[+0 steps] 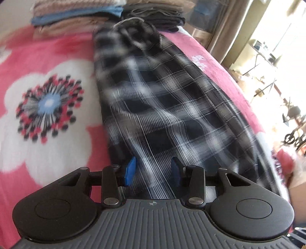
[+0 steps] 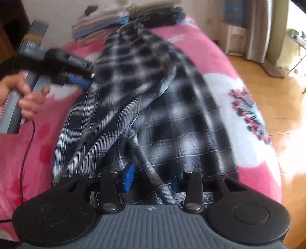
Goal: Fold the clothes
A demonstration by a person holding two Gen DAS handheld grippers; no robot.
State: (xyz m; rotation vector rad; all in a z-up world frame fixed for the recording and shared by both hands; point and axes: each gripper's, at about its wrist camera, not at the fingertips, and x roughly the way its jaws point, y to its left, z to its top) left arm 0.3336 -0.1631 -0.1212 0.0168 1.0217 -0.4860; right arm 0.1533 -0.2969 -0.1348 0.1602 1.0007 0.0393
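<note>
Left wrist view: the left gripper (image 1: 153, 168) points steeply down at a checked shirt (image 1: 153, 92) laid lengthwise on a pink flowered blanket (image 1: 47, 76). Its blue pads stand partly apart with cloth running up between them, but motion blur hides whether they press on it, so I cannot tell if anything is held. My judgement is that a lengthwise fold is under way, with the near end of the shirt being worked. Beyond the far end sit two stacks of folded clothes (image 1: 80, 17), so a fold carried that way has little room before it meets them. On the right side the shirt lies near the blanket's edge, where the bed falls away to the floor.

Right wrist view: the right gripper (image 2: 153, 176) is also half open above the shirt (image 2: 172, 115), a rumpled seam passing between the pads; contact is unclear. The other gripper (image 2: 76, 76) sits at the shirt's left edge, a hand (image 2: 26, 95) around its handle, and a thin cable (image 2: 26, 153) trails over the blanket below it. Cloth is bunched in diagonal ridges through the middle, so the next move probably calls for smoothing or a firm hold before folding. Open blanket lies left; wooden floor (image 2: 277, 80) lies close right.
</note>
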